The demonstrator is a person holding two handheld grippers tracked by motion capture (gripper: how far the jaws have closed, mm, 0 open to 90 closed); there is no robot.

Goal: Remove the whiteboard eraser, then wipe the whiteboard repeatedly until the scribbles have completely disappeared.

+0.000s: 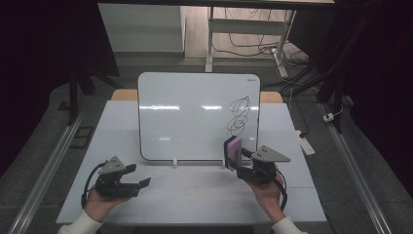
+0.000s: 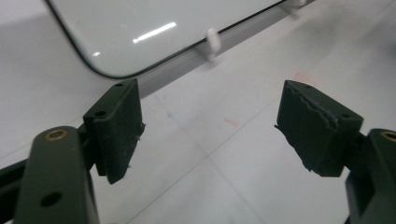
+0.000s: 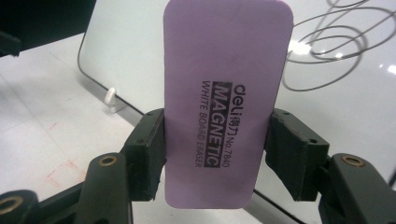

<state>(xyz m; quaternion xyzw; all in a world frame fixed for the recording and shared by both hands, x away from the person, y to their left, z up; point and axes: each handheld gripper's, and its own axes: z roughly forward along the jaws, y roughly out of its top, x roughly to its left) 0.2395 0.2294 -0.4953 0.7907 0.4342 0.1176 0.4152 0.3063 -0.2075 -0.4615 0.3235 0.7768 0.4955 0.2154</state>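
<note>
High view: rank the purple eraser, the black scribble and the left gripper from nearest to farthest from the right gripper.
1. purple eraser: clamped in the jaws of the right gripper, at the lower right corner of the whiteboard.
2. black scribble: on the board's right part, up behind the eraser.
3. left gripper: across the table at the left, jaws open.

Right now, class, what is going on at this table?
A person holds a gripper in each hand. The right gripper is shut on a purple whiteboard eraser, held upright near the black scribble on the propped whiteboard. The left gripper is open above the white table, nothing between its fingers.
</note>
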